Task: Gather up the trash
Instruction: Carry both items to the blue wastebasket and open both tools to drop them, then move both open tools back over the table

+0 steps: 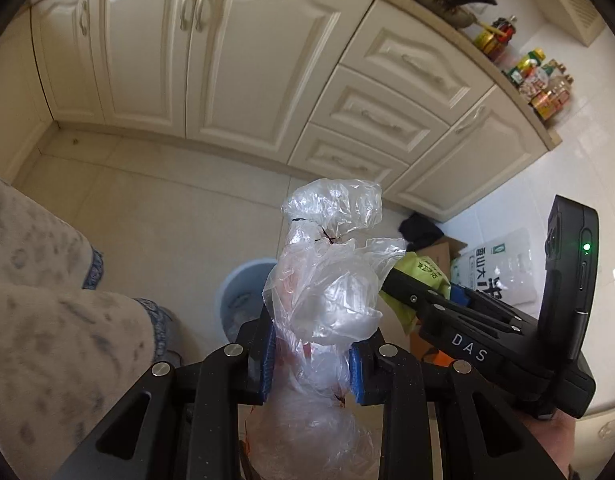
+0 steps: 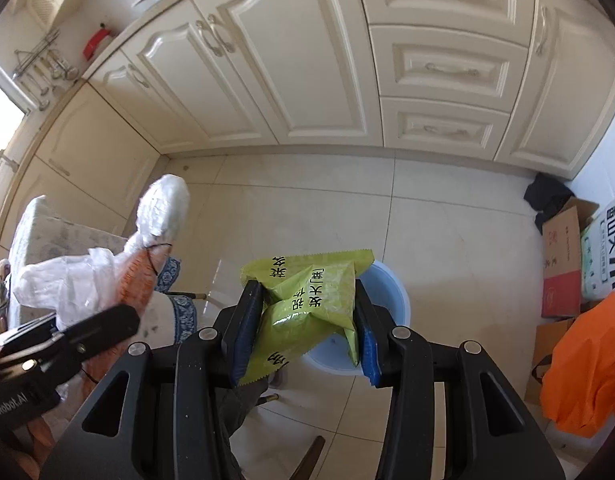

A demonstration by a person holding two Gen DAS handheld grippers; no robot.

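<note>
Left gripper (image 1: 311, 364) is clamping a clear bag (image 1: 327, 288), right gripper (image 2: 303, 320) a green wrapper (image 2: 307, 304) (both light, crumpled); either is risking drifting past the blue bin (image 2: 387, 292).

1. "DAS" is read in white letters on the black body of the right gripper (image 1: 399, 276).
2. "Robot.AI" is partly read on the black body of the left gripper (image 2: 119, 320).
3. Black Chinese characters are printed on the crumpled yellow-green snack wrapper (image 2: 307, 300).
4. Large Chinese characters are seen on the white sack (image 1: 495, 272) by the wall.
</note>
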